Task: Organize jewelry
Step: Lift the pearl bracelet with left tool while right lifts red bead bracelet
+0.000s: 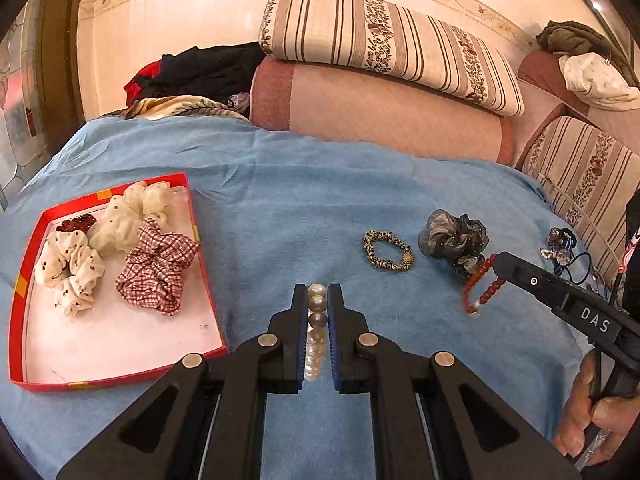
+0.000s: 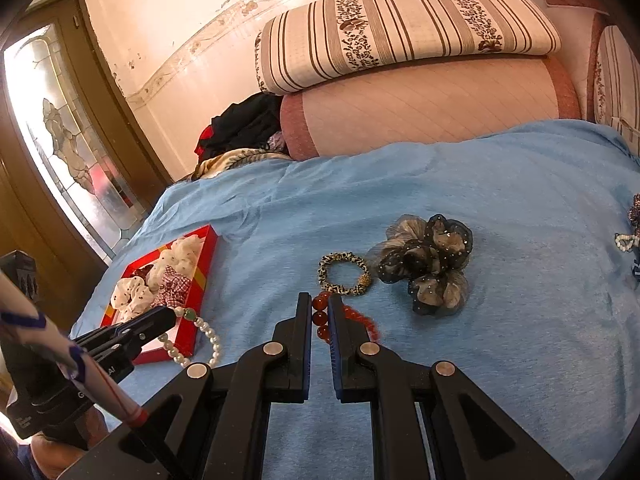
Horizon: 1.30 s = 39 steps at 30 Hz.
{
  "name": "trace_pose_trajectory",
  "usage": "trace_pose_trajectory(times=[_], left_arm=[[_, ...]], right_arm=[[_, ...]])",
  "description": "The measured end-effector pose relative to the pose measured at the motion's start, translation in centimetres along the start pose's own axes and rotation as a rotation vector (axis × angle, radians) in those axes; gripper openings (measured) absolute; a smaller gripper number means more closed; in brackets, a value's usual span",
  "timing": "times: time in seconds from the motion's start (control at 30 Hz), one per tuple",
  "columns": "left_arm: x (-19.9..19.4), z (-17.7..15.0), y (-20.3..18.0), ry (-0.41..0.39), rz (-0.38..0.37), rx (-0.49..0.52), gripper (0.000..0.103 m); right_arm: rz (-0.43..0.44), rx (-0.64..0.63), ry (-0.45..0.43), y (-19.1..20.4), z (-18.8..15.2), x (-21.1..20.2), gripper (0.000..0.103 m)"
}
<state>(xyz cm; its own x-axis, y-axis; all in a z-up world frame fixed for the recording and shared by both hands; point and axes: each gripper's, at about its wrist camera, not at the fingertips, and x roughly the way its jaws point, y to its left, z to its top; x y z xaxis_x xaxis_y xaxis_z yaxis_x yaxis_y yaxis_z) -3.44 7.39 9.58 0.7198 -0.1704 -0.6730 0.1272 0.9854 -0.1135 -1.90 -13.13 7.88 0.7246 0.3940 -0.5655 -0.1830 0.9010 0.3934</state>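
Left gripper (image 1: 318, 292) clamps pearl bracelet (image 1: 316, 320); right gripper (image 2: 320, 304) clamps red bracelet (image 2: 322, 318).

Pearl bracelet (image 1: 316, 320): lower loop hidden behind the left gripper (image 1: 318, 294); red bead bracelet (image 2: 326, 320): part of its loop hidden between the right gripper (image 2: 320, 304) pads; hair ties (image 1: 566, 254) at the right edge: tangled, count indeterminate; beaded items (image 2: 628, 236): cut off by the frame edge; dark red scrunchie (image 1: 76, 224) in the red box (image 1: 18, 280): mostly covered by white scrunchies (image 1: 72, 270).
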Motion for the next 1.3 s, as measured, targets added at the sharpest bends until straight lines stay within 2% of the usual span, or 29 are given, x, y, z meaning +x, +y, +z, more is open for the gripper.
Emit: trace_pose_trajectory(times=[0.73,1.3], left_arm=[[-5.1,0.4,-0.1,-0.044,0.031,-0.012,0.009],[-6.4,0.3,0.3,-0.055,0.016,-0.022,0.009]], right_arm=[[0.037,-0.014,-0.019,1.1,-0.2,-1.0,0.009],[0.026,-0.027,-0.014,1.5,-0.7,-1.0,0.009]])
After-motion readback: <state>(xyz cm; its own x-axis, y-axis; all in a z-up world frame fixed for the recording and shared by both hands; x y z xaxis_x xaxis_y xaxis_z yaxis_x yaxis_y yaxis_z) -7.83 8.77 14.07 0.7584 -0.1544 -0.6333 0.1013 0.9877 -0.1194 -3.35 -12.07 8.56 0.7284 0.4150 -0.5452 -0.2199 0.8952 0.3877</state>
